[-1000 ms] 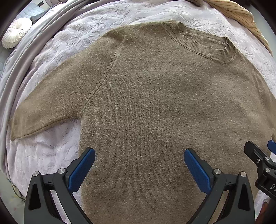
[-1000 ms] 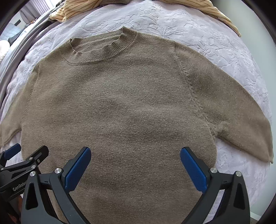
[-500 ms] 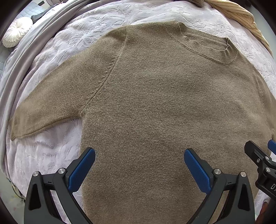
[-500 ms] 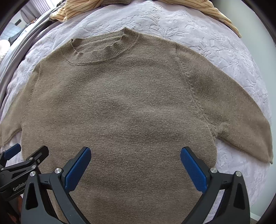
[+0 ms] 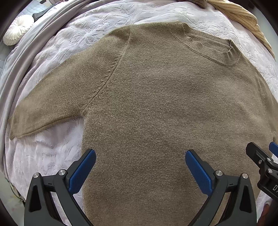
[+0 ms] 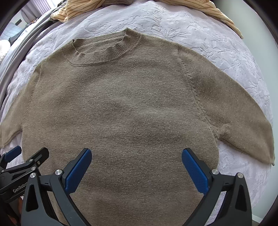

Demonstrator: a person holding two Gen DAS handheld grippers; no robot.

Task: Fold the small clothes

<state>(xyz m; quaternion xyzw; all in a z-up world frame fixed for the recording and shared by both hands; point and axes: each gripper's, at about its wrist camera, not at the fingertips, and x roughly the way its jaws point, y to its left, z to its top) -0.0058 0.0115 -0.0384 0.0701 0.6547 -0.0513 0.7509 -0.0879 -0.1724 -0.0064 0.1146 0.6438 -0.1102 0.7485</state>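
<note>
A small brown knit sweater [image 5: 156,104] lies flat and face up on the pale lilac bedspread [image 5: 52,153], collar at the far side, both short sleeves spread out. It fills the right wrist view [image 6: 130,113] too. My left gripper [image 5: 139,161] is open and empty, hovering over the lower left part of the sweater body. My right gripper [image 6: 136,160] is open and empty over the lower right part. Each gripper shows at the edge of the other's view. The sweater's hem is hidden below the grippers.
A yellow striped garment [image 6: 83,8] lies bunched at the far edge of the bed, also seen in the left wrist view [image 5: 243,15]. A grey blanket [image 5: 15,69] runs along the left side, with a round white cushion [image 5: 17,29] beyond it.
Both views have drifted very slightly; the sweater sits a touch lower in frame. Grippers stay open and nothing was grasped.
</note>
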